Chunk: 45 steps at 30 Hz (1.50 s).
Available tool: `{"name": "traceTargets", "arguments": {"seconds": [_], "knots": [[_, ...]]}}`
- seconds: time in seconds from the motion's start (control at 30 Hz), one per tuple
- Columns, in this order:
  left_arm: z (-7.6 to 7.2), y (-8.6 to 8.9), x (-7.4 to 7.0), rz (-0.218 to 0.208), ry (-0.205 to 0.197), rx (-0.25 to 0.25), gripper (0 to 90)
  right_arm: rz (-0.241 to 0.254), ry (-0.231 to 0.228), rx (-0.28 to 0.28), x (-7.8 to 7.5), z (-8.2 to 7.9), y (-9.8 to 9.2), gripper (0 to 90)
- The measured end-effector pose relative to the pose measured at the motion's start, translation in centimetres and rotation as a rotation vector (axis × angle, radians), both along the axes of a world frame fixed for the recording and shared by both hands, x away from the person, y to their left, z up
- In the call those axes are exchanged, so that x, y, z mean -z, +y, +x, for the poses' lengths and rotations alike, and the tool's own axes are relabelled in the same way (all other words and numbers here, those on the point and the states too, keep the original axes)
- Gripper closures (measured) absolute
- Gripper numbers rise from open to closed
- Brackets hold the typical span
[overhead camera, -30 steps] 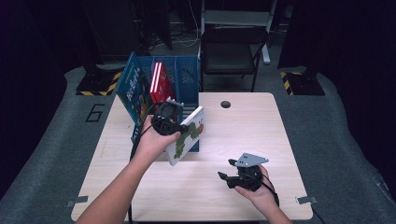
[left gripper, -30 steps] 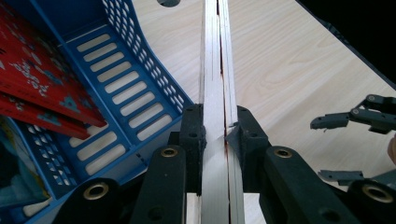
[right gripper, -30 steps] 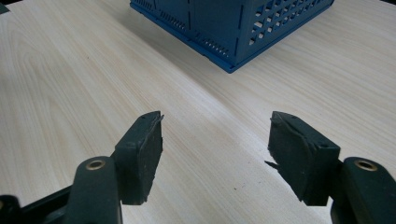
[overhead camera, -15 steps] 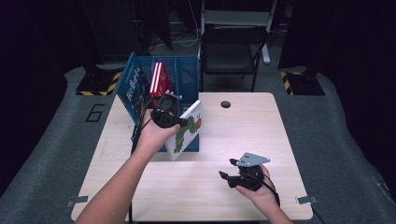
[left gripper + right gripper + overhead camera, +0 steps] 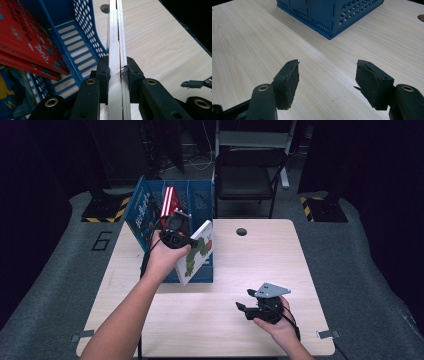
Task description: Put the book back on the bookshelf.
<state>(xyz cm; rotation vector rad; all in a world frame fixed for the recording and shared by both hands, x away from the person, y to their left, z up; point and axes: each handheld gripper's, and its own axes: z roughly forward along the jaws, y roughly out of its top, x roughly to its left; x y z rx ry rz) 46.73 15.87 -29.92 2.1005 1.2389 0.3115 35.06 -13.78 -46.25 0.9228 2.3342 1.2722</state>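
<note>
While my left claw [image 5: 186, 241] pinches the white book [image 5: 196, 254] tight, I hold it up over the right end of the blue rack [image 5: 202, 205]. In the left gripper view the pads [image 5: 103, 72] squeeze the book's thin edge [image 5: 115, 37] from both sides, no gap. The book is tilted, top corner up, low corner near the rack's front wall. It looks to be in the air, not resting on the table [image 5: 260, 260].

I think the step now is putting the book in the rack w/ the others. A red book [image 5: 169, 202] leans in the middle slot and a blue book [image 5: 141, 212] sits at the left end. The right slot [image 5: 72, 52] looks free, so that's my pick.

Next move, I guess: stand the book up straight, line it up w/ that slot, then lower it slow. I let go only when the bottom sits on the rack floor.

Watch out for edges. The rack's right wall [image 5: 86, 22] is just beside the book, and the red book is close on the other side. Not much room btw them, so a tilt could snag on the wall.

My right claw [image 5: 250, 306] rests low near the front edge of the table, well apart from the rack. Its jaws stand wide and hold nothing. Lots of bare table around it, so it's not in the way.
</note>
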Motion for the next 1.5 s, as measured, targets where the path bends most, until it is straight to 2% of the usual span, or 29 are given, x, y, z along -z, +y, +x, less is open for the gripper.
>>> {"name": "traceTargets", "arguments": {"seconds": [0.17, 0.23, 0.4, 0.6, 0.73, 1.5], "knots": [[0.4, 0.2, -0.3, -0.001, -0.004, -0.03, 76.8, 0.004, -0.004, 0.009, 0.0, 0.0, -0.1, 34.8], [0.6, 0.2, -0.4, 0.012, -0.003, -0.026, 76.8, 0.004, -0.004, 0.004, 0.0, 0.1, 0.0, 34.9], [1.0, 0.3, -0.6, 0.007, -0.005, -0.047, 76.8, 0.0, -0.001, 0.002, 0.0, 0.0, 0.0, 34.9], [1.8, 0.3, -0.9, 0.003, -0.016, -0.075, 76.8, 0.0, -0.005, 0.012, 0.0, 0.0, -0.1, 35.0], [2.5, 0.2, -0.9, 0.014, -0.017, -0.086, 76.8, 0.003, -0.006, 0.01, 0.0, -0.1, -0.2, 35.0], [6.6, -0.5, 1.5, 0.004, 0.012, -0.193, 76.8, 0.038, -0.02, 0.071, -0.1, -1.0, -2.2, 35.4]]}}
